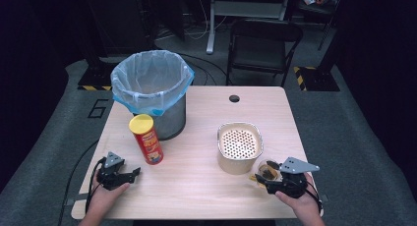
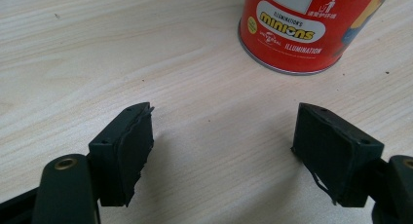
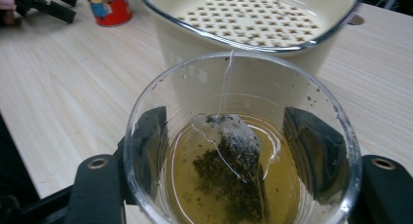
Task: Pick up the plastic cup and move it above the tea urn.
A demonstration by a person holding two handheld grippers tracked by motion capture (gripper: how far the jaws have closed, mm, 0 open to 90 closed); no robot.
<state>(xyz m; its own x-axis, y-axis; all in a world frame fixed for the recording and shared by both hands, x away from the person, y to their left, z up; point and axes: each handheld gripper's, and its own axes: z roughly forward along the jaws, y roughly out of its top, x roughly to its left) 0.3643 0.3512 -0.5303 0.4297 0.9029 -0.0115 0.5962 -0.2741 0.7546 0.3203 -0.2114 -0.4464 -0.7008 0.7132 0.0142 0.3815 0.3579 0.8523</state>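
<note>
Nearest the camera, the right tool (image 3: 234,185) stands clamped on a cup (image 3: 242,136) of tea beside the strainer pot (image 1: 239,146), seemingly ready to tip in, while the left tool (image 2: 221,151) rests apart, empty.

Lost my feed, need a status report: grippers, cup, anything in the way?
Right gripper shut on the tea cup, teabag inside. Left gripper open, empty. Strainer bin just ahead; nothing between.

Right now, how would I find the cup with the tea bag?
Start at the big lined bin, then go to the cream strainer pot nearer the right edge. Just in front, the right gripper clamps the clear cup, the one see-through thing, holding yellowish tea and a dark tea bag.
</note>
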